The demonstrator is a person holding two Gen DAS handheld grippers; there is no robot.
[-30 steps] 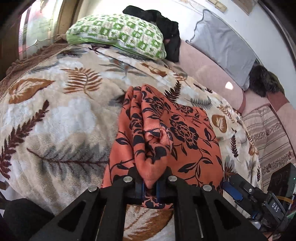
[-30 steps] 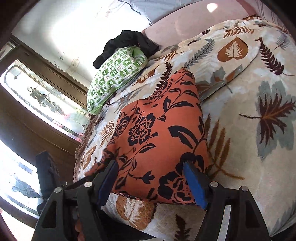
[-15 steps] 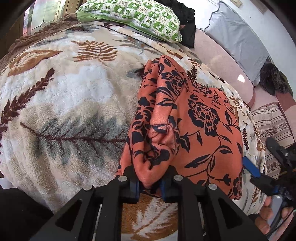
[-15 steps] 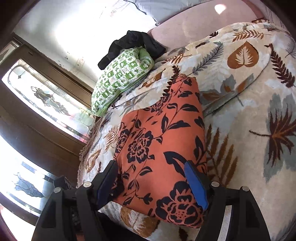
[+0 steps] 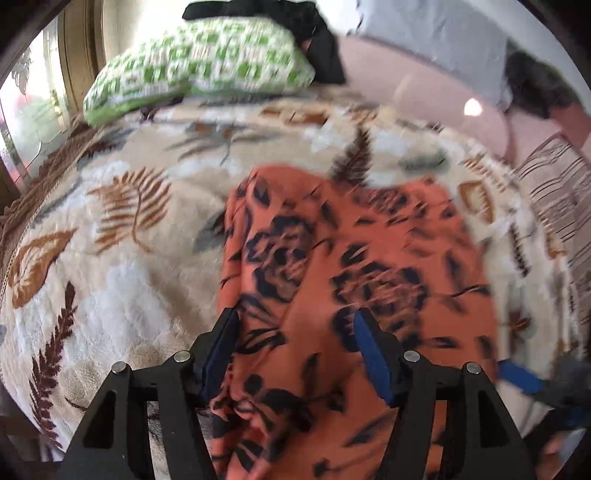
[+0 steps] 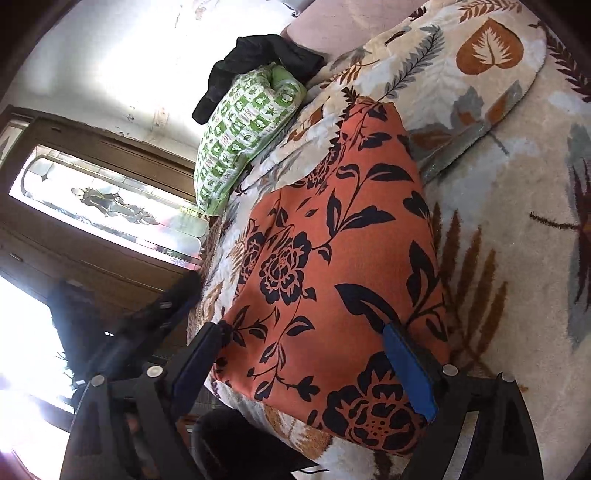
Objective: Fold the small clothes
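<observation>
An orange cloth with black flowers point(image 5: 354, 280) lies folded on a leaf-patterned blanket point(image 5: 110, 258). It also shows in the right wrist view point(image 6: 332, 266). My left gripper point(image 5: 295, 350) is open just above the cloth's near edge, its fingers apart and nothing between them. My right gripper point(image 6: 306, 369) is open and hovers over the cloth's near end. The left wrist view is blurred by motion.
A green and white pillow point(image 5: 199, 70) and a black garment point(image 5: 314, 29) lie at the far end of the bed. A grey pillow point(image 5: 436, 33) leans on the pink backrest. A wooden door with patterned glass point(image 6: 103, 199) stands at the left.
My left gripper has opened and let go of the cloth fold it pinched. The cloth now lies flatter on the blanket. My right gripper stays open above it.
</observation>
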